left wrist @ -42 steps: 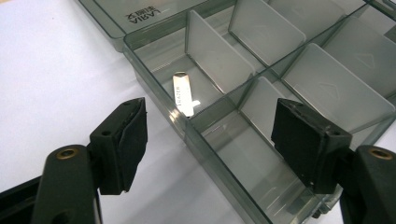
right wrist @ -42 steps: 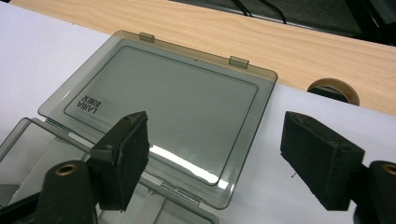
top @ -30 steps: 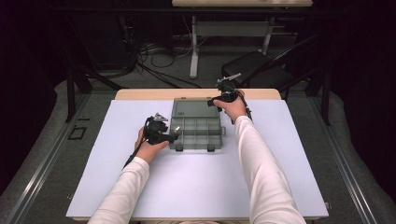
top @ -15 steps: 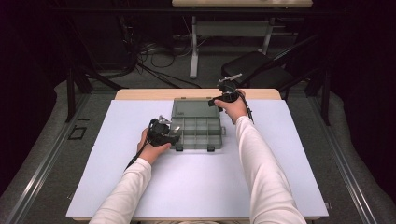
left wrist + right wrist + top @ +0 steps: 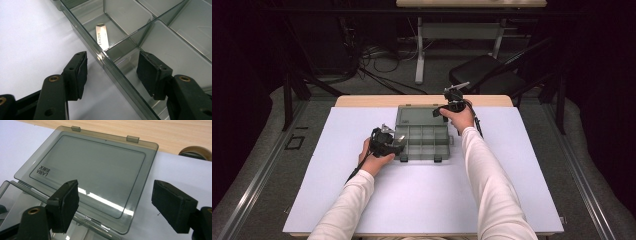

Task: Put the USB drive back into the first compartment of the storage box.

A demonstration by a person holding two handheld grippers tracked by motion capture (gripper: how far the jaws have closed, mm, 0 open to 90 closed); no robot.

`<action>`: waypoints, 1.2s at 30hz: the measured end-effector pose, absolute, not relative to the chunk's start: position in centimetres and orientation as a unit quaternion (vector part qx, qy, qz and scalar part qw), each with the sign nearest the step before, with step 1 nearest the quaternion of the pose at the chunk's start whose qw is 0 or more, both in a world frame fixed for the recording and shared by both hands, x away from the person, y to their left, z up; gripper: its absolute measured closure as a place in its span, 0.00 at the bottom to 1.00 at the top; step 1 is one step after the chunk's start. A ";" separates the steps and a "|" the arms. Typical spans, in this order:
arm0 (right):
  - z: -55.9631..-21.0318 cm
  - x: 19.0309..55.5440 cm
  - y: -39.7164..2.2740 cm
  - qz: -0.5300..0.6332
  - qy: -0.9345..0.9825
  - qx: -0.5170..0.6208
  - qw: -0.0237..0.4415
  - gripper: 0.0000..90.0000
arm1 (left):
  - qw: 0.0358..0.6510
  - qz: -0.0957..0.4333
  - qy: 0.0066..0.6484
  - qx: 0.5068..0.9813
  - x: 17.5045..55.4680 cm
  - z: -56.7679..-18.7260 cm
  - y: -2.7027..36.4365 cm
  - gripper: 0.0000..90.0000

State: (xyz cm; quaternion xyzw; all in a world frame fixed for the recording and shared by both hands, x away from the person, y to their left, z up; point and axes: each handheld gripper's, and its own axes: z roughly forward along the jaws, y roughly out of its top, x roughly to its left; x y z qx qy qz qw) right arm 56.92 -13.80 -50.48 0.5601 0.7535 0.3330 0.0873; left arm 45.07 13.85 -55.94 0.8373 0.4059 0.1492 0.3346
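Organizer box (image 5: 422, 138): we see a smoky clear compartment box near the far middle of the white table cover (image 5: 337, 200), its lid (image 5: 92, 173) swung fully open and lying flat on the cover behind the box.
Left arm: we reach in from the near edge, the forearm slanting up to the box's left wall, the hand wrapped around the gripper body just beside the box's near-left corner.
Left gripper (image 5: 111, 72): we hold its jaws partly apart and astride the box's left wall, one pad outside over the cover, the other inside a compartment; neither pad presses on the wall. The jaws have just been closing a little, with the wall between them.
Metal clip (image 5: 102, 37): we see it lying flat in the compartment beyond the left gripper, close to the box's left wall.
Right arm: we stretch it long and nearly straight to the box's far right corner, the hand raised over the lid's right end.
Right gripper (image 5: 115, 205): we keep its jaws wide apart above the lid's right corner, gripping nothing.
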 end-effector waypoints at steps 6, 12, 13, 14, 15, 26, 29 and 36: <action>-50.9 56.8 -13.3 0.316 0.759 0.562 0.086 0.24 | 0.332 0.156 0.396 0.842 44.9 -55.9 13.6 0.50; -50.9 56.8 -12.9 0.335 0.749 0.565 0.084 0.23 | 0.334 0.155 0.399 0.840 44.8 -55.9 13.7 0.50; -50.9 56.8 -12.9 0.335 0.749 0.566 0.084 0.23 | 0.336 0.155 0.401 0.838 44.8 -56.0 13.7 0.51; -51.0 56.7 -12.8 0.332 0.749 0.568 0.083 0.23 | 0.336 0.152 0.401 0.838 44.8 -55.9 13.7 0.51; -51.0 56.7 -12.8 0.326 0.751 0.569 0.082 0.23 | 0.335 0.153 0.401 0.839 44.8 -55.9 13.7 0.51; -51.8 57.0 -12.8 0.309 0.750 0.580 0.077 0.22 | 0.334 0.156 0.403 0.837 44.7 -55.9 13.6 0.51; -52.3 57.0 -12.8 0.312 0.745 0.585 0.070 0.22 | 0.336 0.156 0.406 0.836 44.7 -56.0 13.6 0.51; -53.3 56.8 -12.8 0.307 0.743 0.592 0.062 0.21 | 0.335 0.156 0.406 0.836 44.7 -55.9 13.6 0.51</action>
